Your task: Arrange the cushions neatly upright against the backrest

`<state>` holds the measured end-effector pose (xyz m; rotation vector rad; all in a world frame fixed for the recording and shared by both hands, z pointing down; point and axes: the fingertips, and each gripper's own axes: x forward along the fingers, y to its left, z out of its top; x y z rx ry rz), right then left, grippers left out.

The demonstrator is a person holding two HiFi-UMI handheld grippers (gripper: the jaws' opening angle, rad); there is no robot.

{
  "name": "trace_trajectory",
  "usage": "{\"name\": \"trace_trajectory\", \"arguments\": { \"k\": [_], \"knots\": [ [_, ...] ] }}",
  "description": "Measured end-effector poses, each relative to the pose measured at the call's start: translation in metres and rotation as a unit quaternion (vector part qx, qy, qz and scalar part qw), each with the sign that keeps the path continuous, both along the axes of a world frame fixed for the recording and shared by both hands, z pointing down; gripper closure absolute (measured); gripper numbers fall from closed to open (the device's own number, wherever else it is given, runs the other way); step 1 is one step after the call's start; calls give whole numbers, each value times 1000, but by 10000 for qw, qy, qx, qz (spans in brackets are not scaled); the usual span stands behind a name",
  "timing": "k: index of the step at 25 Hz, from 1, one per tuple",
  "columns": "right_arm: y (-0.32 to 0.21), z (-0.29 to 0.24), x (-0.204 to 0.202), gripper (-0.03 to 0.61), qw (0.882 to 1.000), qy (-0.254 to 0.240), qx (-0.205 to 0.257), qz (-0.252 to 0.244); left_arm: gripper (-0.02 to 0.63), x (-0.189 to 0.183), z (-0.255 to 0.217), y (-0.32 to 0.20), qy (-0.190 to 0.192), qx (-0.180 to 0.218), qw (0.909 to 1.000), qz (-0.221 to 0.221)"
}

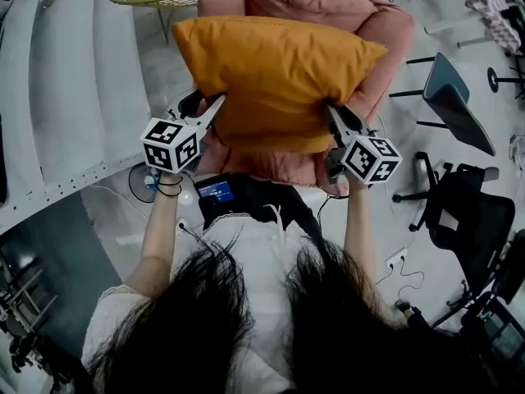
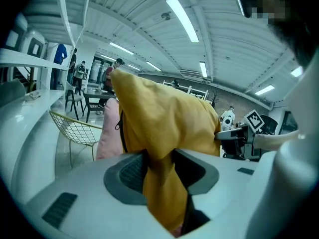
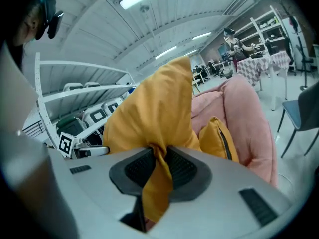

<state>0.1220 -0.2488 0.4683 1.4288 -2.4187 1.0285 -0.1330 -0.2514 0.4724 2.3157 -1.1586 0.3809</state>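
Well, both grippers are pinching the orange cushion [image 1: 279, 72] by its near corners.
The left gripper [image 2: 158, 171] has its jaws clamped on a bunched fold of one corner, and the right gripper [image 3: 158, 167] has its jaws squeezed narrow on the other. The cushion bulges out ahead of both pairs of jaws, spanning between them. Beyond the jaws sits the pink armchair [image 1: 385, 31], with a second orange cushion [image 3: 219, 138] against its padding, just past the right jaws.

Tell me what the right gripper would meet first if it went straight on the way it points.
The right gripper is shut on a corner of the orange cushion, so that comes first. Behind it, probably the pink armchair, where a second cushion lies, though depth is unclear.
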Motion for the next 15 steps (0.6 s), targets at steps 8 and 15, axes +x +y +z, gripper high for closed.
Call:
{"name": "trace_trajectory", "arguments": {
  "k": [8, 15],
  "knots": [
    [-86, 2, -14, 495, 9989, -328, 343, 4, 460, -17, -16, -55, -258, 489, 9969, -565],
    [-112, 15, 35, 500, 9959, -477, 416, 647, 469, 32, -2, -137, -548, 716, 9959, -10]
  ]
}}
